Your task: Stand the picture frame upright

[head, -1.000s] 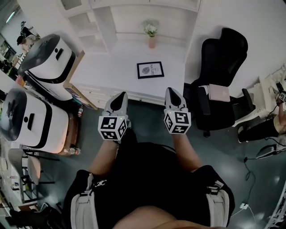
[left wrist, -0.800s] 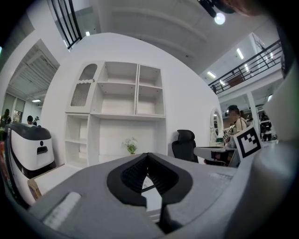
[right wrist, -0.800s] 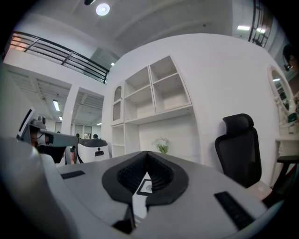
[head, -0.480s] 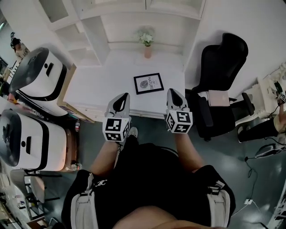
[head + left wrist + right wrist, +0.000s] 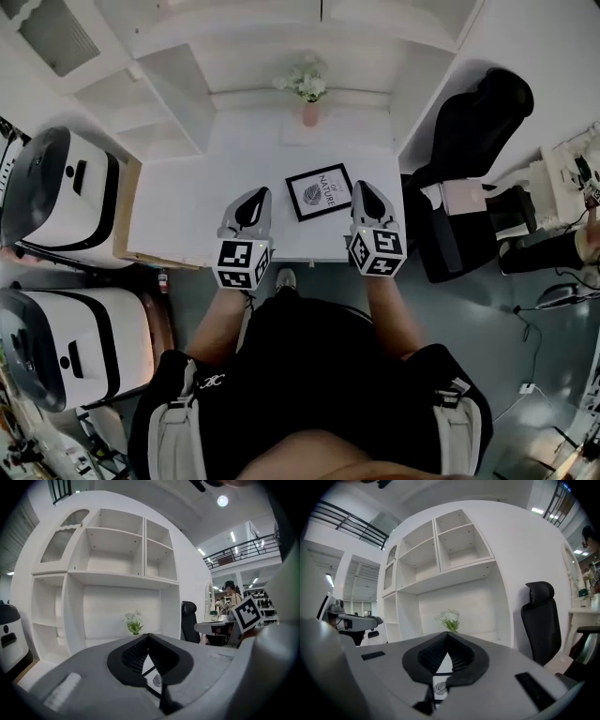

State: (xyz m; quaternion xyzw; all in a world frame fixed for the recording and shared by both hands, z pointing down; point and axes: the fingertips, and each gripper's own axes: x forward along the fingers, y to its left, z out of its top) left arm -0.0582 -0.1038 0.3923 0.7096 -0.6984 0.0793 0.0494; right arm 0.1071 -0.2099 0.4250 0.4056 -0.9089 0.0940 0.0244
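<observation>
Both the left gripper (image 5: pixel 253 208) and right gripper (image 5: pixel 367 202) have fingers pressed together, empty, and the frame (image 5: pixel 320 191) lies flat on the table (image 5: pixel 234 159) between them, nearer the right one.

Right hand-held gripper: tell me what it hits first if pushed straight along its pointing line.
Probably the flowers at the back of the table: the right gripper view centres them just above the shut jaws. The picture frame lies flat below that line. Depth is uncertain.
</observation>
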